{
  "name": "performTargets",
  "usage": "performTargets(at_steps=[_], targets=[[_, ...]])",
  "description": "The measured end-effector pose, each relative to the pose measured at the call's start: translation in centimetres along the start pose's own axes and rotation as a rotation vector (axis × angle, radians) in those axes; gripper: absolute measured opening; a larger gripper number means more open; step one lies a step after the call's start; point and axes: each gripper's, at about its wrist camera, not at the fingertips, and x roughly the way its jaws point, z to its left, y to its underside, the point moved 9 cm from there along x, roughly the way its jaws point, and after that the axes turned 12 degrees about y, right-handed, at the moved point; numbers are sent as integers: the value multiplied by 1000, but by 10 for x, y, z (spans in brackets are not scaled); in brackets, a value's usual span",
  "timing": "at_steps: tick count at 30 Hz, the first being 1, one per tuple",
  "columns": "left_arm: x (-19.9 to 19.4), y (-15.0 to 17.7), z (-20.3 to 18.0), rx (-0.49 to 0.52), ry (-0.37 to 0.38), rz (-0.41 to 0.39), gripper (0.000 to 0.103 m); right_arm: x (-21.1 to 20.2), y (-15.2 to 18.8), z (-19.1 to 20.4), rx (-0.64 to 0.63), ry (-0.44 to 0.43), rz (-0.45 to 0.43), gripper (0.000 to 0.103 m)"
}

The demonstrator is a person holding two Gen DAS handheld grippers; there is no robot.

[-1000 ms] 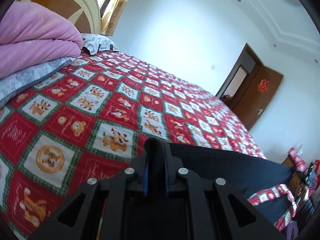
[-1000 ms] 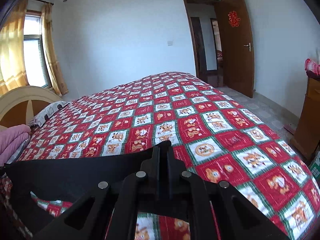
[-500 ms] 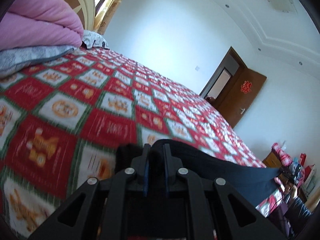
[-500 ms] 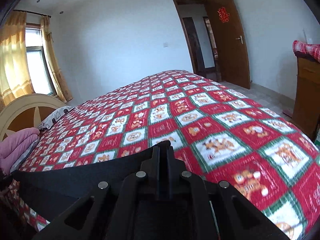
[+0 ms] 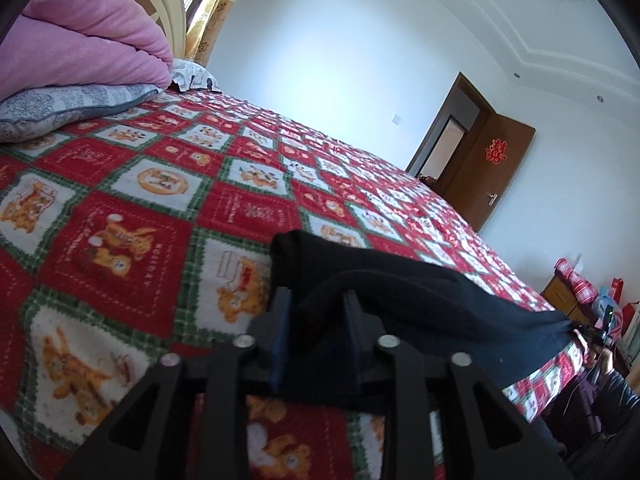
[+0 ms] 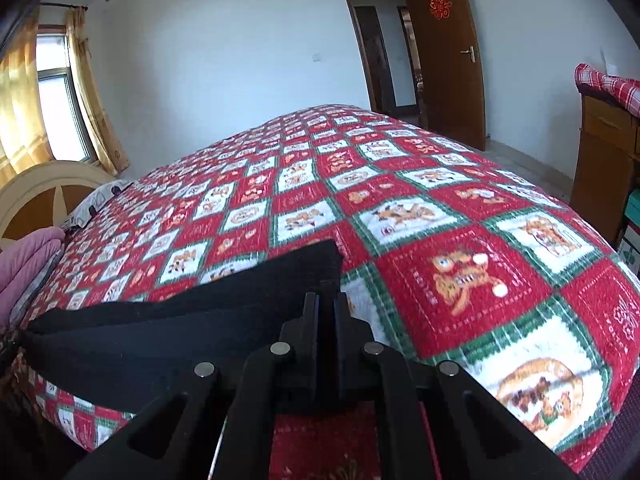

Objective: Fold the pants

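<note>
Dark navy pants (image 5: pixel 432 300) lie along the near edge of a bed with a red, green and white patterned blanket (image 5: pixel 132 236). My left gripper (image 5: pixel 316 300) has its jaws parted a little around a bunched end of the pants, which rests on the blanket. In the right wrist view the pants (image 6: pixel 192 320) stretch to the left. My right gripper (image 6: pixel 326 300) has its jaws nearly together, with the other end of the pants between them, low over the blanket (image 6: pixel 460 280).
A folded pink quilt (image 5: pixel 80 36) on a grey pillow (image 5: pixel 68 104) sits by the headboard (image 6: pixel 44 192). A wooden cabinet (image 6: pixel 600 152) stands at the right of the bed. A brown door (image 6: pixel 444 52) is open in the far wall.
Both grippers have come down with the pants onto the blanket. The left gripper's jaws have parted from a tight close; the pants end now lies slack and bunched between them.
</note>
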Motion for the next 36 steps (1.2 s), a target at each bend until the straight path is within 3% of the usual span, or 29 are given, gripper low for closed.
performTargets(at_steps=[1, 3, 4, 5, 7, 12, 16, 22, 26, 31, 33, 35, 36], targets=[[-2, 1, 2, 5, -13, 5, 49, -2, 2, -1, -1, 2, 0, 9], [-10, 5, 6, 25, -46, 4, 57, -7, 6, -7, 3, 8, 11, 28], [-13, 6, 9, 26, -52, 6, 61, -8, 7, -11, 5, 15, 14, 46], [-17, 7, 13, 20, -65, 7, 64, -11, 9, -15, 7, 26, 21, 52], [-24, 9, 23, 12, -103, -1, 72, -17, 14, -24, 11, 44, 29, 52], [-49, 10, 46, -43, -156, -36, 72, -34, 15, -32, 47, 81, 10, 52], [-63, 4, 34, -34, -153, -62, 72, -51, 10, -12, 41, 88, -27, 52], [-46, -2, -13, 61, -106, -26, 72, -68, 8, 92, -129, -30, -62, 52], [-19, 9, -41, 147, -96, 66, 72, -69, 31, 193, -323, -123, -44, 52], [-2, 20, -44, 148, -82, 107, 71, -75, 67, 288, -423, -295, -15, 52], [3, 23, -43, 173, -102, 128, 62, -73, 84, 320, -482, -316, -12, 52], [9, 24, -43, 181, -101, 143, 48, -70, 98, 344, -536, -318, -14, 52], [13, 26, -42, 181, -101, 157, 36, -67, 102, 351, -550, -324, -10, 52]])
